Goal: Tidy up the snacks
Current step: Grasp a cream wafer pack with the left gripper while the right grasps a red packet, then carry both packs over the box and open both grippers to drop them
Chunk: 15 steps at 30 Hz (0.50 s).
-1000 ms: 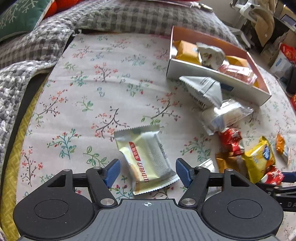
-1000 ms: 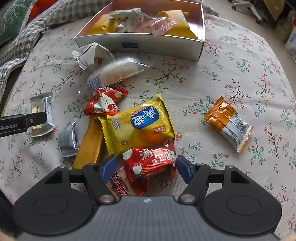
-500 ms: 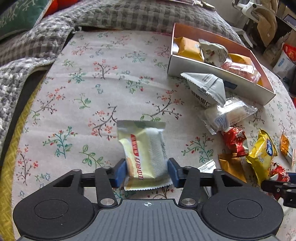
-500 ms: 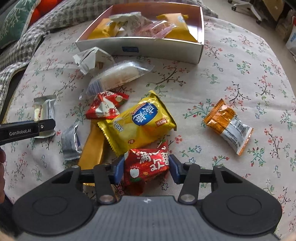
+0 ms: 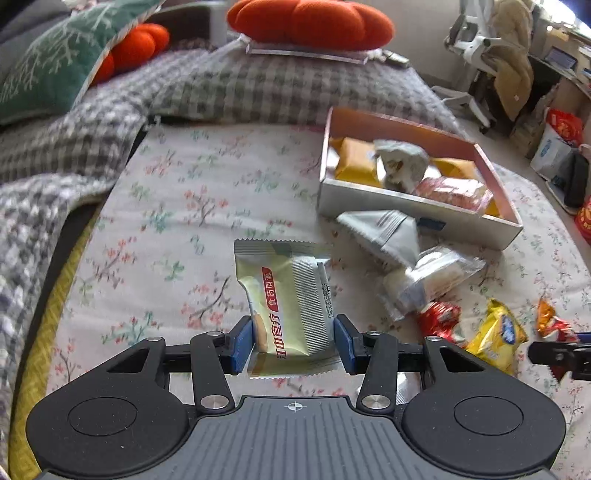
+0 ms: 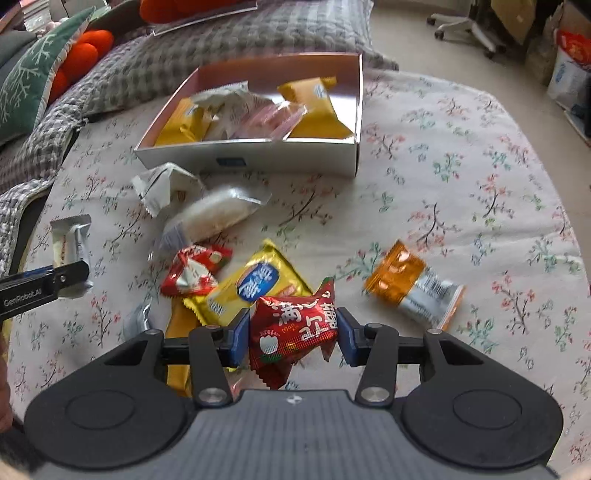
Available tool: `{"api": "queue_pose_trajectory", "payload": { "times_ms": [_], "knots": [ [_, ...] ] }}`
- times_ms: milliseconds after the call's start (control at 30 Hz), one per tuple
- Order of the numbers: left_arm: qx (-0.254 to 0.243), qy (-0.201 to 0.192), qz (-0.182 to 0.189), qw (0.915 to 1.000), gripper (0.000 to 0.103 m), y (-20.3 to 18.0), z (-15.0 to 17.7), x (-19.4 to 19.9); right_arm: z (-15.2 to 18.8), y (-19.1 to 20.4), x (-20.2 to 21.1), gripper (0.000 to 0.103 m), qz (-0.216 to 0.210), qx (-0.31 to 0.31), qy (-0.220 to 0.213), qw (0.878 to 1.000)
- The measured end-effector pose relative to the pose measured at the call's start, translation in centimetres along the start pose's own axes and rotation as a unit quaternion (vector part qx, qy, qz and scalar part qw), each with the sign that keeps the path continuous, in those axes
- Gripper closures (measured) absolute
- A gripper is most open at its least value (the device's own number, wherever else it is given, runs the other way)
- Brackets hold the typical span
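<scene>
A lived-in home: floral-covered table (image 5: 207, 192) beside a checked-blanket sofa (image 5: 258, 88) (orange cushion (image 5: 310, 22) on top).

Pale green packet (image 5: 291, 302) and red packet (image 6: 295, 328), both pinched upright.

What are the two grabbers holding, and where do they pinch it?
Left gripper pinches the pale green foil snack packet across its lower sides. Right gripper pinches the red crinkly snack packet across its middle.

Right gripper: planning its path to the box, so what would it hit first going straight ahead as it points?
Probably the yellow snack packet just beyond the red packet the right gripper holds; depth unclear.
</scene>
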<state>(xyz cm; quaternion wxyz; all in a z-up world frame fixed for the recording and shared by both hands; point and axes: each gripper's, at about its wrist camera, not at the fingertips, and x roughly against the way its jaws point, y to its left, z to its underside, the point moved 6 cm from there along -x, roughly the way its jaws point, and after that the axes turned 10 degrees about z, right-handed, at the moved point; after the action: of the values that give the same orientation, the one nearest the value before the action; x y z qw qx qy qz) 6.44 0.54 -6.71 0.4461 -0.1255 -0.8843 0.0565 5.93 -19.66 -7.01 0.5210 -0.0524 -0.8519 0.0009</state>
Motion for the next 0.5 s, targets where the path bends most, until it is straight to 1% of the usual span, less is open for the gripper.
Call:
{"api": "queue_pose_trajectory", "payload": {
  "times_ms": [167, 233, 400, 500],
  "knots": [
    [-0.027, -0.018, 0.015, 0.9994, 0.059, -2.0, -1.3, 0.5, -0.9, 0.5, 0.0, 0.059, -0.005, -0.003, -0.018, 1.000],
    [-0.036, -0.020, 0.021, 0.9989, 0.059, -2.9, -1.6, 0.4, -1.3, 0.3, 0.1, 0.059, -0.007, -0.007, -0.022, 1.000],
    [-0.042, -0.023, 0.044, 0.9979, 0.059, -4.7, -2.9, 0.1, -2.5, 0.1, 0.0, 0.059, -0.019, -0.028, -0.023, 0.999],
    [-0.053, -0.027, 0.049, 0.9970, 0.059, -5.8, -3.9, -0.1, -3.5, -0.1, 0.1, 0.059, -0.030, -0.045, -0.027, 0.998]
  ]
}}
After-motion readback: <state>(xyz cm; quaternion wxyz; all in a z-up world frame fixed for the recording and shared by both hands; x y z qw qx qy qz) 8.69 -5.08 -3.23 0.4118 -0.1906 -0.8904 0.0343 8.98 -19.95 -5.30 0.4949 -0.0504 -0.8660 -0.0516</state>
